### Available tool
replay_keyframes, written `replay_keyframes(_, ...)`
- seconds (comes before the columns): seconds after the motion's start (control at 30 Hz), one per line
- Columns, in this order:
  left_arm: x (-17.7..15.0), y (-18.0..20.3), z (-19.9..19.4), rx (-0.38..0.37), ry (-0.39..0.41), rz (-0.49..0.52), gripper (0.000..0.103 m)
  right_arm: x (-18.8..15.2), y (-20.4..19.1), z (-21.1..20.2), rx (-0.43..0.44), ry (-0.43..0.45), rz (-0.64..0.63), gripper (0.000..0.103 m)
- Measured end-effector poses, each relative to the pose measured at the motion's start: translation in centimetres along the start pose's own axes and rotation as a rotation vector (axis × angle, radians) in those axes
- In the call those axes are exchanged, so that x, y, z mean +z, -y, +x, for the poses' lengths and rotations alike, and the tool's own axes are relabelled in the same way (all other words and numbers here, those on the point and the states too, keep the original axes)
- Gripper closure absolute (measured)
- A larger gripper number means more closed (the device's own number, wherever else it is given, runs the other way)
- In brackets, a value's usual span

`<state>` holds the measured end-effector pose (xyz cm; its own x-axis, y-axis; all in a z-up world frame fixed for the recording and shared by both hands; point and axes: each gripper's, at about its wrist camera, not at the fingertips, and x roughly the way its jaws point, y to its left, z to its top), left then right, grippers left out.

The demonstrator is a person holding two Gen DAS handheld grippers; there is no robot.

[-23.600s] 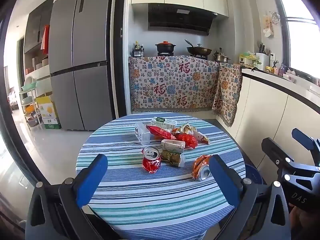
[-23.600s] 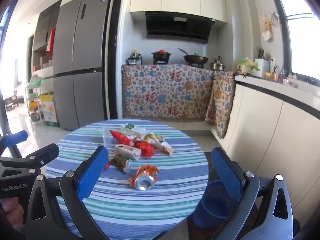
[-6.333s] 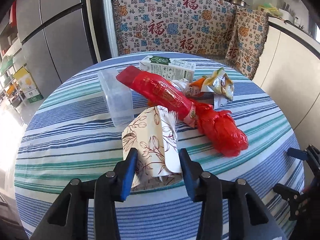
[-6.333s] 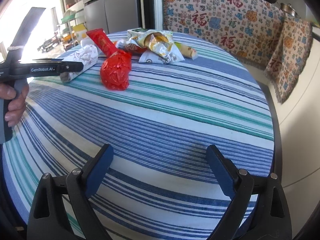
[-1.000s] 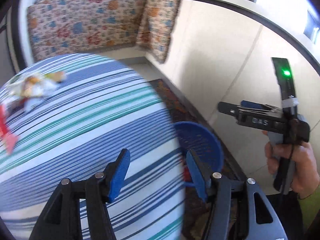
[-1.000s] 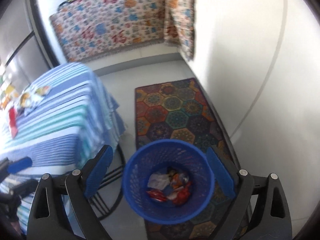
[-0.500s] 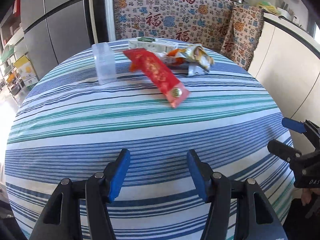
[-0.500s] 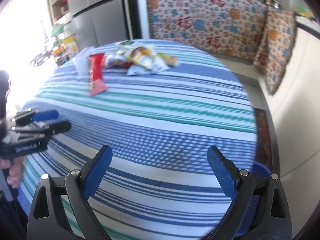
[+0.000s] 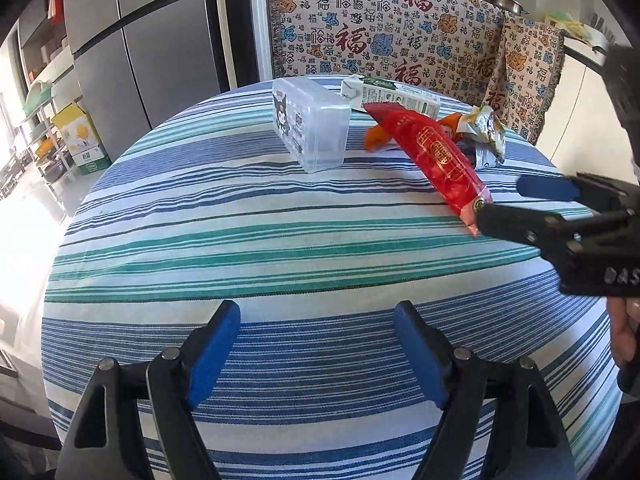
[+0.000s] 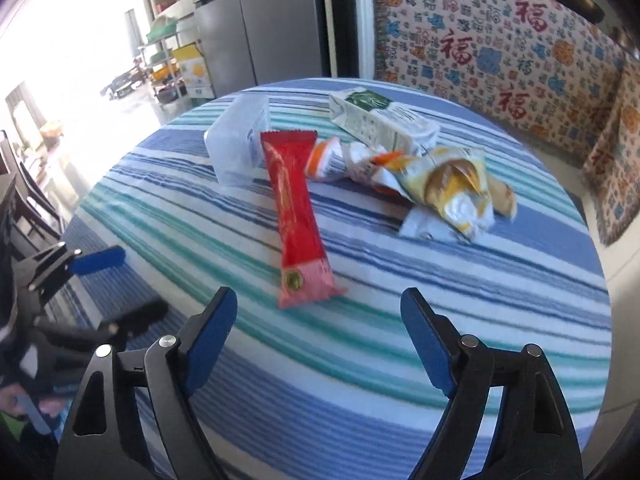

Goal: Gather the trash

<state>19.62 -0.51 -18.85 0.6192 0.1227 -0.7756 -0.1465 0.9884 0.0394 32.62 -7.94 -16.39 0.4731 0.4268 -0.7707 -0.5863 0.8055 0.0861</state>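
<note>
the red wrapper [image 10: 298, 220] lay flat on the striped tabletop [image 10: 400, 360], its near end just ahead of the right hand-held gripper [image 10: 318, 338] and a little toward that gripper's left finger, probably because it was the closest piece of trash left to collect. that gripper's jaws had just been closing a little but stood spread, with nothing between them but cloth. beyond the wrapper, farther from the gripper, sat the clear plastic box [image 10: 240, 146], the milk carton [image 10: 376, 120] and a heap of crumpled snack bags [image 10: 444, 184], bunched together at the far side of the tabletop.

the left hand-held gripper [image 9: 318, 350] had just been opening and was spread and empty too, held back over the near edge of the tabletop, well apart from every piece; it looked to be leaving the wrapper to the other one.

the left view showed the right hand-held gripper [image 9: 520, 202] from the side, its tips at the wrapper's near end, though whether they touched it was hard to tell. the right view showed the snack bags' open mouths and the full length of the wrapper, which the left view foreshortened.
</note>
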Motion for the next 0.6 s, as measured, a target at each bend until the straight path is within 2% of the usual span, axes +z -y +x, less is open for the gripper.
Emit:
replay_keyframes(0.07,0.0,-0.2,0.0,-0.005,0.000,-0.003,0.022,0.8,-0.1,1.5,-0.006,-0.024,0.003,0.023)
replay_keyframes(0.13,0.0,-0.3,0.0,-0.004,0.000,-0.002,0.022,0.9,0.0,2.4,0.010,-0.045,0.015,0.043)
replay_keyframes(0.17,0.1,-0.2,0.0,-0.004,0.000,-0.002,0.022,0.7,0.2,2.5,0.020,-0.054,0.022,0.075)
replay_keyframes(0.2,0.1,-0.2,0.0,-0.004,0.000,-0.002,0.022,0.3,0.3,2.2,0.020,-0.047,0.031,0.079)
replay_keyframes(0.33,0.1,-0.2,0.0,-0.003,0.000,-0.001,0.022,-2.3,1.1,-1.3,0.010,-0.037,0.070,0.079)
replay_keyframes(0.47,0.1,-0.2,0.0,0.000,-0.001,0.000,0.021,-6.3,0.9,-5.9,-0.124,-0.054,0.100,0.079)
replay_keyframes(0.53,0.2,-0.1,0.1,0.001,-0.002,0.000,0.020,-8.0,0.9,-6.9,-0.154,-0.049,0.120,0.077)
replay_keyframes(0.57,0.3,-0.1,0.2,0.002,-0.003,-0.001,0.020,-8.6,0.9,-7.0,-0.163,-0.040,0.128,0.074)
replay_keyframes(0.6,0.3,-0.1,0.2,0.003,-0.003,-0.004,0.019,-9.2,0.8,-6.9,-0.163,-0.021,0.136,0.059)
